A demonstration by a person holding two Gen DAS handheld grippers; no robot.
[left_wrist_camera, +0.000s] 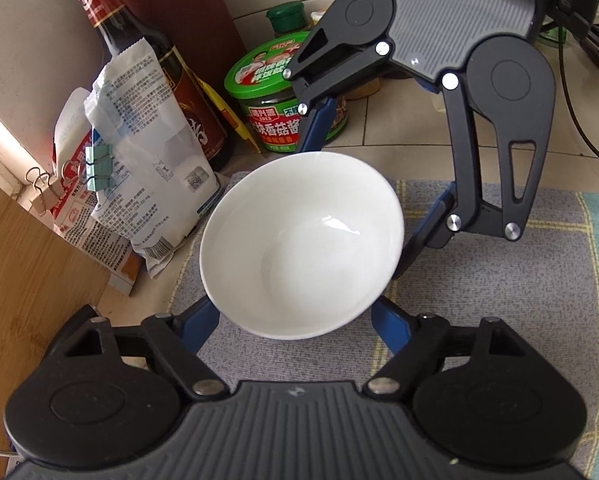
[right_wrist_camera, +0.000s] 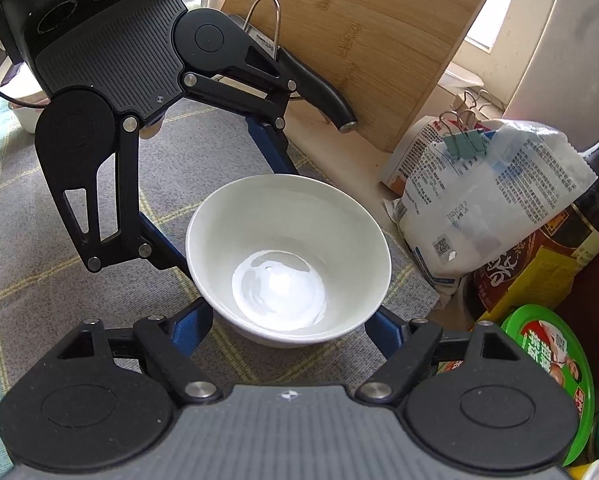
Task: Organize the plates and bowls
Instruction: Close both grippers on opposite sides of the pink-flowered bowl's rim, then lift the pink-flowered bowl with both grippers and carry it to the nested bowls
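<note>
A white bowl [left_wrist_camera: 299, 240] [right_wrist_camera: 287, 248] sits empty and upright on a grey checked cloth [left_wrist_camera: 499, 300] [right_wrist_camera: 51, 240]. My left gripper [left_wrist_camera: 295, 320] comes at it from the bottom of the left wrist view, with a blue finger [left_wrist_camera: 203, 320] against each side of the bowl's lower wall. My right gripper [right_wrist_camera: 287, 324] holds it the same way from the opposite side, and in the left wrist view it [left_wrist_camera: 365, 194] reaches in from the top right. In the right wrist view the left gripper [right_wrist_camera: 215, 196] enters from the upper left. The bowl hides all the fingertips.
Close beside the bowl stand clipped food bags [left_wrist_camera: 139, 168] [right_wrist_camera: 491, 200], a dark sauce bottle [left_wrist_camera: 155, 64] and a green-lidded jar [left_wrist_camera: 267, 92] [right_wrist_camera: 551, 368]. A wooden cutting board [right_wrist_camera: 359, 40] and a black knife handle [right_wrist_camera: 319, 88] lean behind. A black cable [left_wrist_camera: 571, 92] runs at the right.
</note>
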